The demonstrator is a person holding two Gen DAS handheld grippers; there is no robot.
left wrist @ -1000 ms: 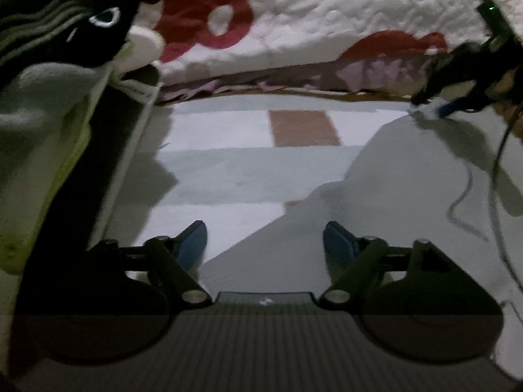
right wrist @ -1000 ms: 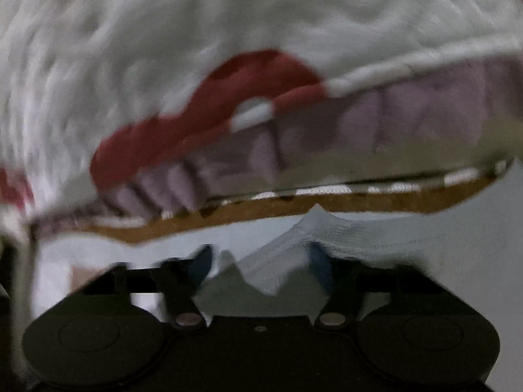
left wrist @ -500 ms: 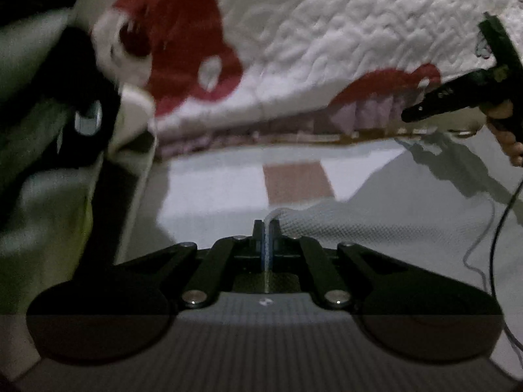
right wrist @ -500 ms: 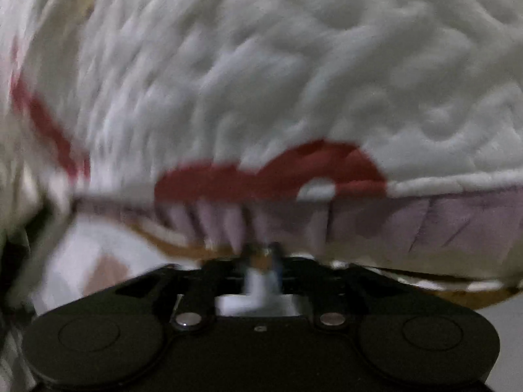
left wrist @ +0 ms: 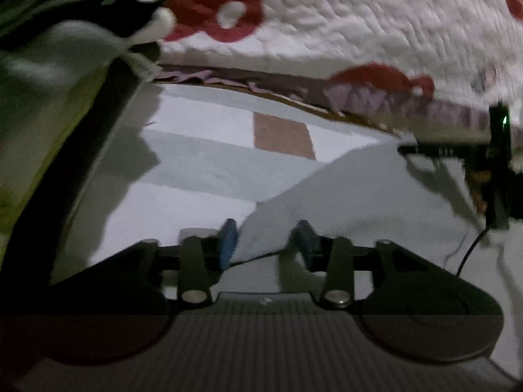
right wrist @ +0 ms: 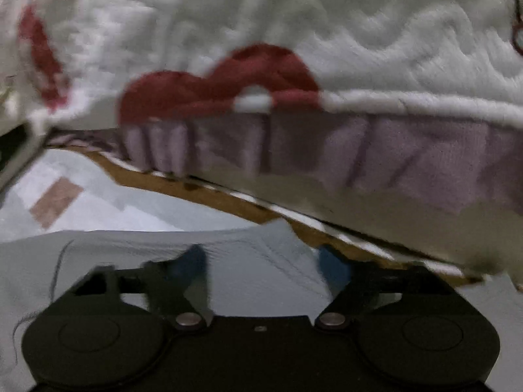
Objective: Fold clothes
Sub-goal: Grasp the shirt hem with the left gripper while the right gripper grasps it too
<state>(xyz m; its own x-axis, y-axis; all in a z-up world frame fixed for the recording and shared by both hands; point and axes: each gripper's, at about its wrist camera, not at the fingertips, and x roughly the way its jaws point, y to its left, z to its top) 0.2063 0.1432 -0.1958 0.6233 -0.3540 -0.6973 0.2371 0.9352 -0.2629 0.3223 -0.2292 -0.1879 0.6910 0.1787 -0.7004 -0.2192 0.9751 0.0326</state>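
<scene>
Quilt (left wrist: 376, 23), white with red patches, across the top of both frames, its lilac frill hanging down to a brown edge strip. Below that, checked sheet (left wrist: 202, 163) in pale grey, white and one brown square, bare and open through the centre left of the left wrist view. Dark and yellow-green clothes pile (left wrist: 49, 75) crowding the upper left there, blurred.

Grey-white garment (left wrist: 359, 202) spread over the lower right of the left view, one corner reaching down between the fingers of the left gripper (left wrist: 266, 240). Jaws part spread and opening, blue pads (left wrist: 228, 238) just beside the cloth corner, not pressing it.

Right gripper (right wrist: 264, 263) low in its own frame, jaws part spread and closing, garment lying between and under them, pads apart from any fold.

Only in the left view: right gripper seen from outside at the right edge, tip at the garment's far corner, green light lit, thin cable trailing below. Only in the right view: close frill pleats and brown strip.
</scene>
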